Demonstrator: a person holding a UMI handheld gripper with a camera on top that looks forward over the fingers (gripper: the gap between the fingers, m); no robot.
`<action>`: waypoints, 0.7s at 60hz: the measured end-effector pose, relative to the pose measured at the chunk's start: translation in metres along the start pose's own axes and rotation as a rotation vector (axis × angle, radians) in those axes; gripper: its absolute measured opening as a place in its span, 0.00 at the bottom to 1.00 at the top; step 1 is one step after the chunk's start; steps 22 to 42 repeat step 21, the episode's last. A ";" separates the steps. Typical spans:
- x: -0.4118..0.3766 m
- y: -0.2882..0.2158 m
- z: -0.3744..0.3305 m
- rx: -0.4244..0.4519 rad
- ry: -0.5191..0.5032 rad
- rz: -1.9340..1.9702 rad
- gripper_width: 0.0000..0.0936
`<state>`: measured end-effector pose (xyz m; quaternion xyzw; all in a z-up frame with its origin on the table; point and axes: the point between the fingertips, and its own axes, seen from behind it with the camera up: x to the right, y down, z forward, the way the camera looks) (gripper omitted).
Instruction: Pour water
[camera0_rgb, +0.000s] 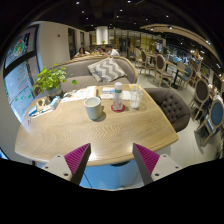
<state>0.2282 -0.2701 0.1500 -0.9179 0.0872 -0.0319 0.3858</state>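
A small clear water bottle (118, 96) with a blue label stands on a red coaster at the far side of the light wooden table (70, 130). A grey-white mug (93, 108) stands just left of it, and a clear glass (135, 99) stands just right of it. My gripper (112, 158) is open and empty, its magenta-padded fingers (77, 157) wide apart at the table's near edge. The bottle, mug and glass are well beyond the fingers.
A potted green plant (50, 79) and papers (74, 95) sit at the table's far left. A grey sofa with a patterned cushion (105, 69) is behind the table. A tufted grey chair (168, 105) stands to the right, with more chairs and tables beyond.
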 end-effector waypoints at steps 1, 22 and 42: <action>-0.001 0.001 -0.003 0.002 0.000 -0.001 0.91; -0.009 -0.003 -0.026 0.016 0.010 -0.024 0.91; -0.009 -0.003 -0.026 0.016 0.010 -0.024 0.91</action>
